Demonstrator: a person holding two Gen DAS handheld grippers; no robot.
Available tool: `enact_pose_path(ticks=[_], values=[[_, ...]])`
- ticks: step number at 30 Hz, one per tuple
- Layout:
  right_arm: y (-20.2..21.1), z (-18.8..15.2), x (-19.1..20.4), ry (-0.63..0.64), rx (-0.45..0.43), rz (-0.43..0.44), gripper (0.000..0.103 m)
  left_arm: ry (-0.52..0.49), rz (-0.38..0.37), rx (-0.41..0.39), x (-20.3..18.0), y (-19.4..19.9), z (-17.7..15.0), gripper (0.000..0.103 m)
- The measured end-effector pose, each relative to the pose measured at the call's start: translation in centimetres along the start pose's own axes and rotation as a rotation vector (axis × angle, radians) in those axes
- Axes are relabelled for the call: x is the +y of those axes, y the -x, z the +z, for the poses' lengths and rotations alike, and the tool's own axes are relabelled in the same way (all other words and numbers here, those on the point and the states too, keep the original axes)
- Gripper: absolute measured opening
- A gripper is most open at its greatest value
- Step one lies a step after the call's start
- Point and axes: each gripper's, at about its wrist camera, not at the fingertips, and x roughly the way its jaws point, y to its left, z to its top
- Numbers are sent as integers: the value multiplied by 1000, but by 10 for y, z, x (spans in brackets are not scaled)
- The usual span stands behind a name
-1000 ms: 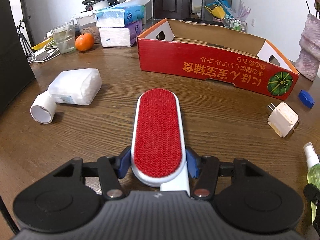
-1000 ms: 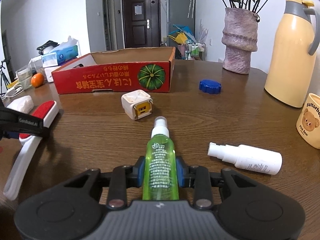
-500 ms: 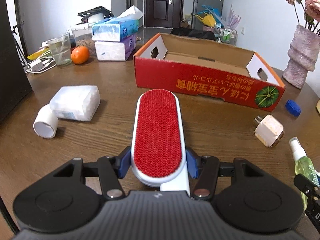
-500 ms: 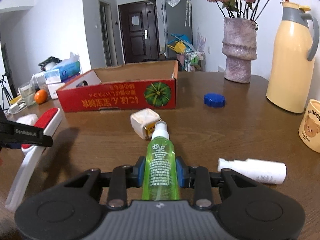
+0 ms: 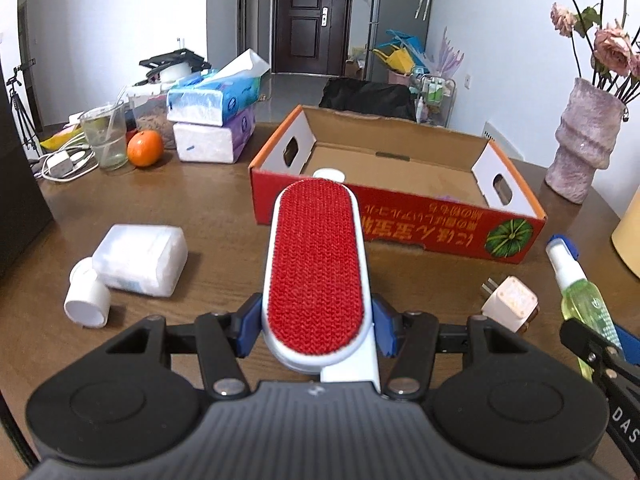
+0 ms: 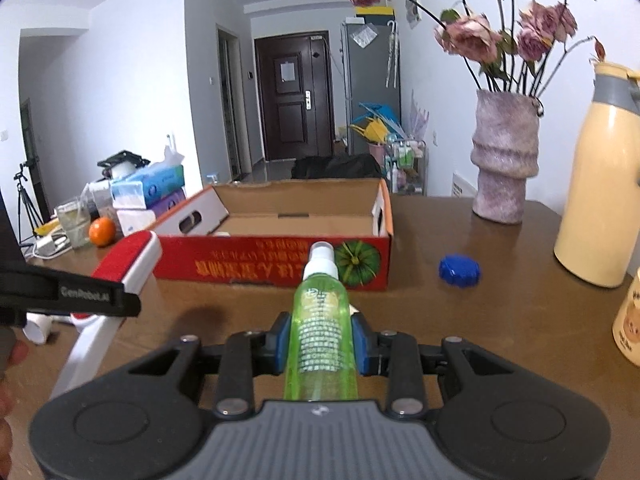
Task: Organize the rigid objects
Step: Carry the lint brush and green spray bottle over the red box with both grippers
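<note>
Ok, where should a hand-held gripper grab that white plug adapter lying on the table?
Take the plug adapter across its two flat side faces, coming from above. It is a squat cube lying on the table with prongs pointing sideways toward the red box, so avoid that end.

The cardboard box (image 5: 400, 200) sits mid-table. Left of the box lie stacked tissue packs (image 5: 212, 120), an orange (image 5: 145, 148) and a glass (image 5: 105, 136). Right of the box stands the vase (image 5: 584, 148); before the box lies a plug adapter (image 5: 510, 304).
</note>
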Motion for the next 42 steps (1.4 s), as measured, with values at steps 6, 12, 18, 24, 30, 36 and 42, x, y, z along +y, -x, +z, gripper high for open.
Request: enact_pose_path(ticks=[6,12,18,24,30,36,42], values=[[-10,20,7,4,-28,12,30,-3,-17,-38,-3,1,19,57],[-26,37,14,-7,-47,25,30,13,-40,-55,-5,-4,40,57],[-47,50,19,-27,-60,37,30,27,-51,-79,-7,-13,59,57],[-69,64,20,-31,-73,45,30,41,-69,-91,-9,-27,76,57],[-91,74,20,-41,-73,47,30,44,-76,-93,-12,-44,89,57],[-113,85,18,-50,-69,52,30,44,-75,-97,-15,-62,104,57],[-134,95,15,-63,-63,43,30,42,-77,-94,-18,-79,116,57]])
